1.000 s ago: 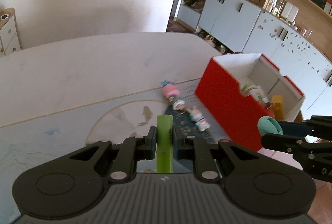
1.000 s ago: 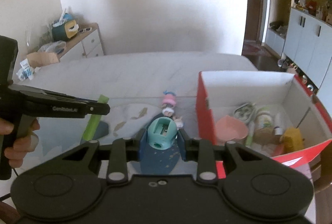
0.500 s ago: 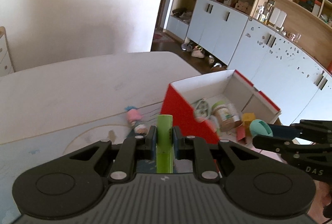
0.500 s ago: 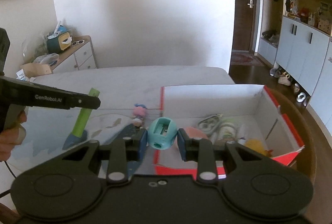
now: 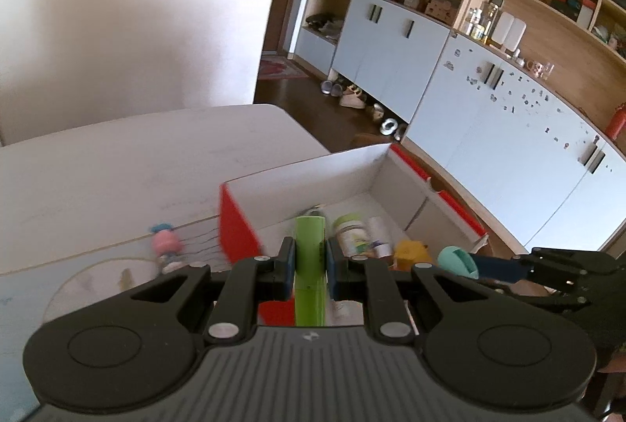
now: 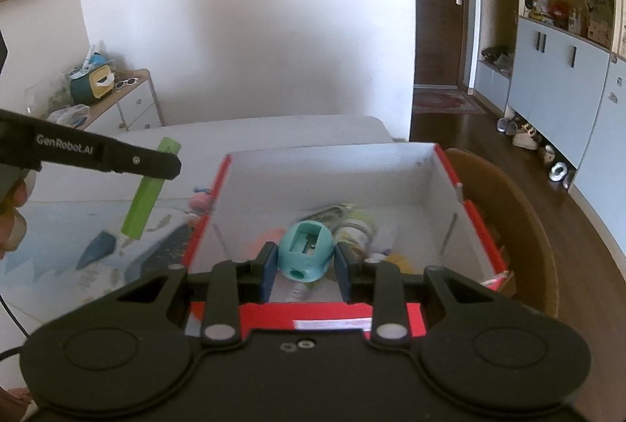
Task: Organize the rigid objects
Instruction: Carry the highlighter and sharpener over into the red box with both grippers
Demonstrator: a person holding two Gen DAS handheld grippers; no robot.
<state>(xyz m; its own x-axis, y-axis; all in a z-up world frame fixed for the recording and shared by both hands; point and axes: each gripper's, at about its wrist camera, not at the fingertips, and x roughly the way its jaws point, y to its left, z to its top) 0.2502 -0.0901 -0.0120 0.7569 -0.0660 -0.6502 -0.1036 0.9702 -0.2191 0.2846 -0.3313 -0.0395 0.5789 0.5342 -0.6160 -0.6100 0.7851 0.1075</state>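
Observation:
My left gripper (image 5: 309, 257) is shut on a green stick-shaped object (image 5: 310, 265) that stands upright between the pads, held over the near left part of the red box (image 5: 234, 226). From the right wrist view the same green stick (image 6: 146, 195) hangs left of the box wall (image 6: 207, 210). My right gripper (image 6: 305, 261) is shut on a teal pencil sharpener (image 6: 306, 249), held above the open red box (image 6: 450, 195). That sharpener (image 5: 456, 260) also shows at the right of the left wrist view. Several small items lie inside the box.
A pink toy figure (image 5: 166, 244) and other small figures lie on the table mat left of the box. The white table (image 5: 117, 163) stretches behind. A wooden chair (image 6: 520, 218) stands right of the box. Cabinets (image 5: 489, 116) line the far wall.
Both grippers have carried their objects to the right, from over the mat to over the red box. The left one has also risen a little. Both grips are unchanged.

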